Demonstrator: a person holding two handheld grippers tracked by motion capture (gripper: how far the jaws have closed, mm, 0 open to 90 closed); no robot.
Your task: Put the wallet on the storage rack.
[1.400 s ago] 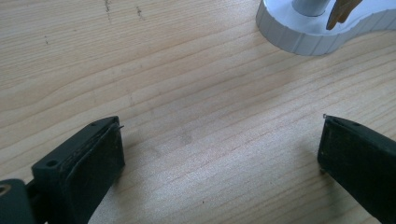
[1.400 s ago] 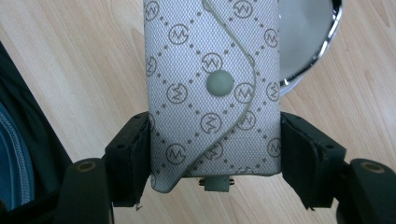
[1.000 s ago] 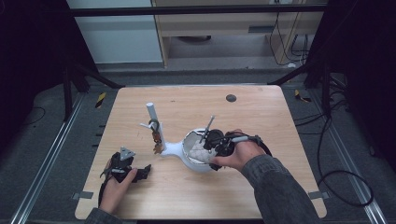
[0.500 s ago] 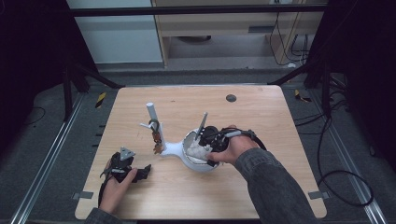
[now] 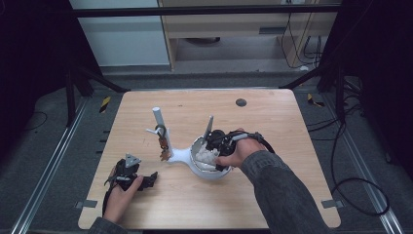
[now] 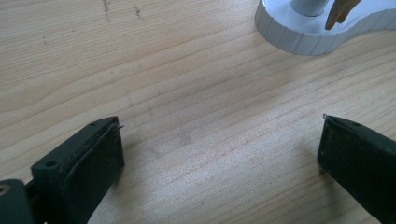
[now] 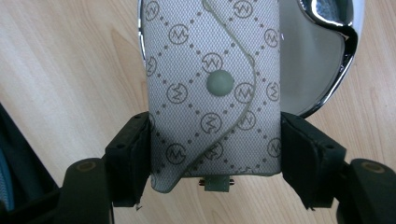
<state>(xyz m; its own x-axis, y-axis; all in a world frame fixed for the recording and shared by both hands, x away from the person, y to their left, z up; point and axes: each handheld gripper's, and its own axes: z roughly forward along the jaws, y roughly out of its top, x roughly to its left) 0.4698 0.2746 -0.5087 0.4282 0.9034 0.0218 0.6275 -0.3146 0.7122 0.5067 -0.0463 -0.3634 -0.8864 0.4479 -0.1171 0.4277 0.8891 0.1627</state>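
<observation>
My right gripper (image 7: 215,140) is shut on a grey pouch (image 7: 212,70) printed with round logos and closed by a snap button. It holds the pouch across its width, over a shiny bowl (image 7: 322,60). In the high view the right gripper (image 5: 214,142) hovers at the white bowl (image 5: 214,176), with the pale pouch (image 5: 204,155) under it. My left gripper (image 5: 148,179) rests on the table at the front left. Its jaws stand wide open with bare wood between them (image 6: 219,149).
The bowl joins a white stand base (image 6: 299,32) with an upright post (image 5: 158,119). Small trinkets (image 5: 163,146) hang from the post's hooks. A dark round hole (image 5: 240,102) marks the table's far side. Open wood lies to the right and front.
My right hand has edged a little to the left over the bowl, still holding the pouch. The left hand has stayed where it was.
</observation>
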